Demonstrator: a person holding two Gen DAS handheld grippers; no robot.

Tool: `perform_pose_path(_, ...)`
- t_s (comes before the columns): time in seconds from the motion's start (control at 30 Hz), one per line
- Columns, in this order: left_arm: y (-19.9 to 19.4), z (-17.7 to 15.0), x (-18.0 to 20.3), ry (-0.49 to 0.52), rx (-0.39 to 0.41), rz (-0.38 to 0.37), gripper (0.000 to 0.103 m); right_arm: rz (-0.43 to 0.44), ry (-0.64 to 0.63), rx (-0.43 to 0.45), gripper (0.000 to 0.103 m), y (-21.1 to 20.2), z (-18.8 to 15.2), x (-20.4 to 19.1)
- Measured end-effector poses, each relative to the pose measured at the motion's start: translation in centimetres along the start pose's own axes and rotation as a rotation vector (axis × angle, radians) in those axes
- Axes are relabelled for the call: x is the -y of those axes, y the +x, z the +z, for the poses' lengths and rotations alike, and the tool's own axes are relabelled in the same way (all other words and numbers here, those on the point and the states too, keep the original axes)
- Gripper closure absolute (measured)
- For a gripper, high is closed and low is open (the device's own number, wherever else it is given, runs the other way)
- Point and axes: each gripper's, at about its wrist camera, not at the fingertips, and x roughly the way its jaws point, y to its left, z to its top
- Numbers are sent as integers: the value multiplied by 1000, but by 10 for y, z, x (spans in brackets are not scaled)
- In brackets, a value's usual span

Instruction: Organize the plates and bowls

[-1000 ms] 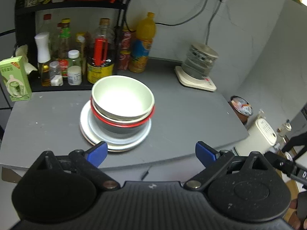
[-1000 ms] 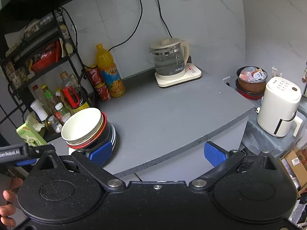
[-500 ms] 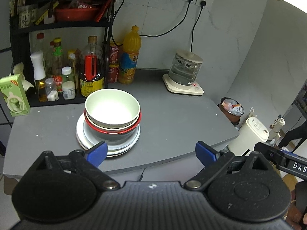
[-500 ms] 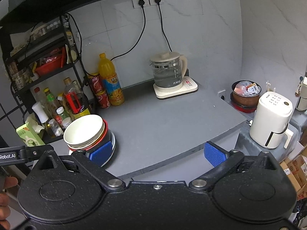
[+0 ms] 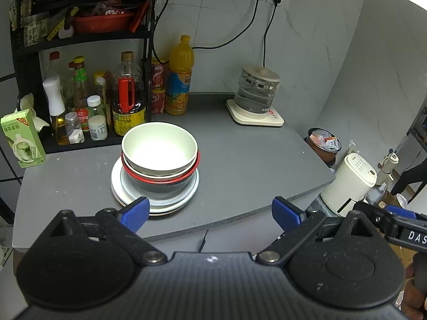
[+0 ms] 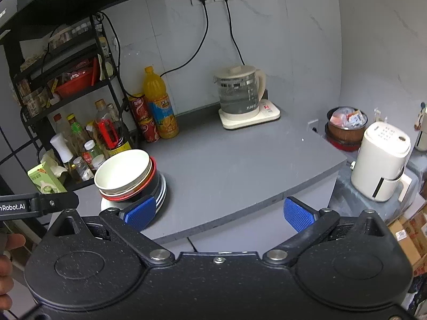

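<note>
On the grey counter stands one stack: a cream bowl nested in a red-rimmed dark bowl, on white plates. The right wrist view shows the same stack, cream bowl on top, plates below. My left gripper is open and held back from the counter's front edge, empty. My right gripper is also open and empty, off the counter's front, to the right of the stack.
A black rack with bottles and jars lines the back left. An orange drink bottle, red cans and a glass kettle stand at the back. A green carton sits far left. A white appliance stands beyond the counter's right end.
Both grippers have pulled back and up from the counter, so the stack looks smaller and farther. The stack has not moved. Both stay open.
</note>
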Motion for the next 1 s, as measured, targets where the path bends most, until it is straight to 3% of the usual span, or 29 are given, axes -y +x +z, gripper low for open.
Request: perform_pose_path(1.0,2,0,-1,3,-6,8,6,9,-38,-15,0,-3,1,-4)
